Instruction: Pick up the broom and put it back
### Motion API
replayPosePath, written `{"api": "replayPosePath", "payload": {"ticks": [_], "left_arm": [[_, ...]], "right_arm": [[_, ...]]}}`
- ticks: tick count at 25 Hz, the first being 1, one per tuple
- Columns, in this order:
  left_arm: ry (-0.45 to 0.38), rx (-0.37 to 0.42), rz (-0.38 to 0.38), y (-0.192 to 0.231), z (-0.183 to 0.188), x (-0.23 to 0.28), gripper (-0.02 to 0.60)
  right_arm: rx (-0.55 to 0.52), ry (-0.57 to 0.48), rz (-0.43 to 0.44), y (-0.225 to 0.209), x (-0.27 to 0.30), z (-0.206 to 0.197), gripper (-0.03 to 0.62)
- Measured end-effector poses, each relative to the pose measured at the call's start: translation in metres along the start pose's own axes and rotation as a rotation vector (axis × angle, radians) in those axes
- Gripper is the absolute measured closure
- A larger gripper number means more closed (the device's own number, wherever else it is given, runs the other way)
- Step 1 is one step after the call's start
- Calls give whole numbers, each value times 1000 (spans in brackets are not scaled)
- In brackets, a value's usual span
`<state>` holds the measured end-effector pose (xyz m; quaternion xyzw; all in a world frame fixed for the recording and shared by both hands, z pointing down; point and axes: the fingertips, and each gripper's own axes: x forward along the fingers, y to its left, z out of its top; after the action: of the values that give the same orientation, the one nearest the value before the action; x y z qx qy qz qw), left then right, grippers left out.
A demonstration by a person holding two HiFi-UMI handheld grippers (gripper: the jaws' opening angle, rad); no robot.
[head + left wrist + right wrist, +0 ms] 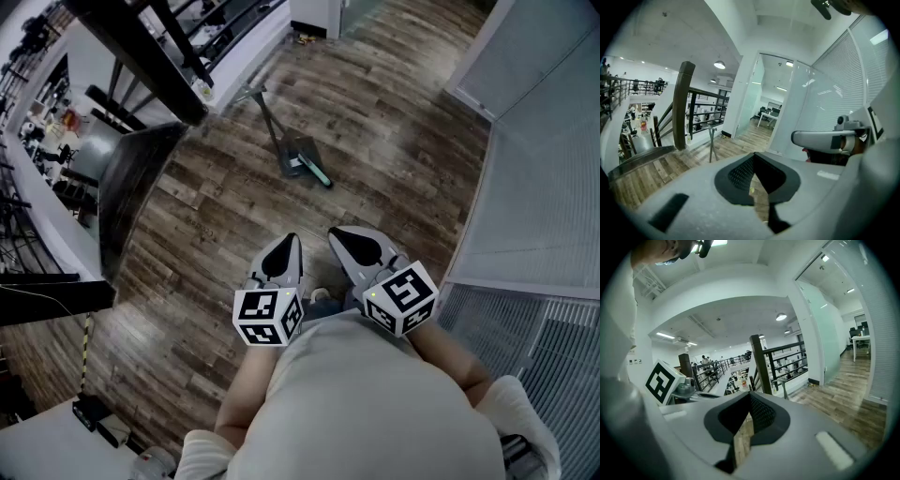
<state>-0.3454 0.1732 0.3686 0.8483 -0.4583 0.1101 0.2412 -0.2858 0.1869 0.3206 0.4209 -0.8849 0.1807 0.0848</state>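
Note:
The broom (298, 161), a long-handled broom and dustpan set with a green part at its base, is on the wood floor a few steps ahead of me. Its thin handle (711, 145) appears as an upright pole in the left gripper view, and the pole (784, 389) shows again in the right gripper view. Both grippers are held close to my body, far short of the broom. My left gripper (284, 246) (753, 154) is shut with nothing in it. My right gripper (342, 236) (750, 394) is also shut and empty, side by side with the left.
A dark stair banister (141, 47) and railing run along the left, just behind the broom. A glass partition with blinds (553, 141) closes off the right. A floor grille (534, 328) lies at my right. A black box (94, 412) sits at the lower left.

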Motion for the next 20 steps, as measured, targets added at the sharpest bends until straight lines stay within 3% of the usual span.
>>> {"api": "replayPosePath", "payload": {"ticks": [20], "left_arm": [[5,33,-52,-3,-3,-17,574]], "right_arm": [[35,-40,-9,21,-11,-5,588]]}}
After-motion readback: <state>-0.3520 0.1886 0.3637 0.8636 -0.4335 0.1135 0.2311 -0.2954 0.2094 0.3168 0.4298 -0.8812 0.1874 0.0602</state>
